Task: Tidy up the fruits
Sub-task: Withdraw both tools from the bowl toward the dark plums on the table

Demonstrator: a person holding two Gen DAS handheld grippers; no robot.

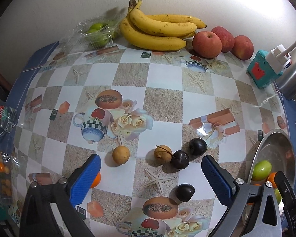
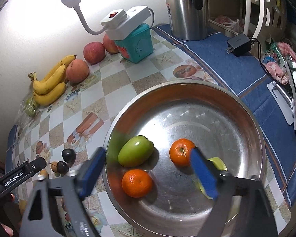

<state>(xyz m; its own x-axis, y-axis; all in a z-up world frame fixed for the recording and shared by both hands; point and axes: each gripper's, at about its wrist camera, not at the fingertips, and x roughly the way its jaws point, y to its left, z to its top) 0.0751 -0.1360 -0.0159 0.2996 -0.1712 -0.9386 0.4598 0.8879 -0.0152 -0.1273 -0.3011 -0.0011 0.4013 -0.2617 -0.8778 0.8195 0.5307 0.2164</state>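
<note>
Here both tongs stand wide and hold nothing. The right gripper point(image 2: 148, 169) hangs over the steel bowl point(image 2: 252, 130), where a green fruit point(image 2: 135, 151) and two oranges point(image 2: 137, 183) lie — apparently the collecting place. The left gripper point(image 1: 151, 169) points down at the loose small fruit on the near tablecloth point(image 1: 163, 75): two tan ones point(image 1: 120, 155) and three dark plums point(image 1: 180, 159) — likely next. Bananas point(image 1: 157, 31) and apples point(image 1: 206, 44) wait by the far wall.
</note>
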